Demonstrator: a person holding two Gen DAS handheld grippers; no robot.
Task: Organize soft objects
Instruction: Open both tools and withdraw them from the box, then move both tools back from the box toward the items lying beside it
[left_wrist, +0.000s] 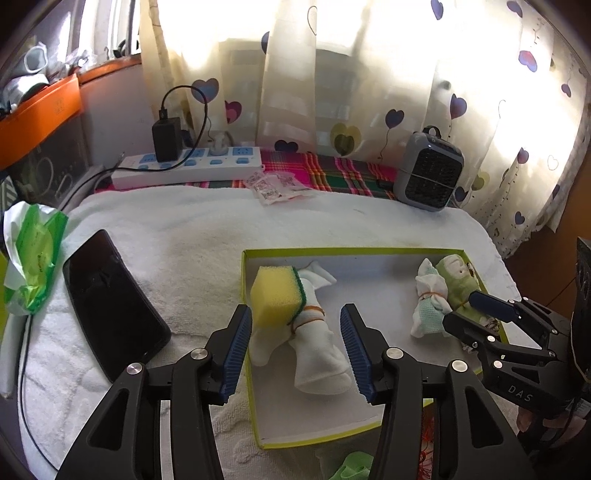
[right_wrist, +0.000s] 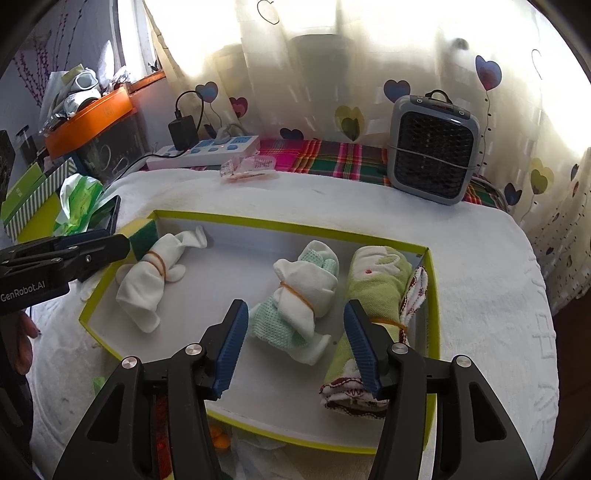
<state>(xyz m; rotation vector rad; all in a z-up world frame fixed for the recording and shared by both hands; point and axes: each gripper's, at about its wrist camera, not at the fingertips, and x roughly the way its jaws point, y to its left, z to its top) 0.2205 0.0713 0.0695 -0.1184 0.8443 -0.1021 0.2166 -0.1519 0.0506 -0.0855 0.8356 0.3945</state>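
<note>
Both tongs tilt down — agape — over the box.

Rough white terry towel over the table, matt cardboard box with lime rim, porous yellow foam sponge, soft cloth rolls bound by rubber bands, glossy black phone, ribbed blue gripper pads, crinkly green plastic wrapper.
</note>
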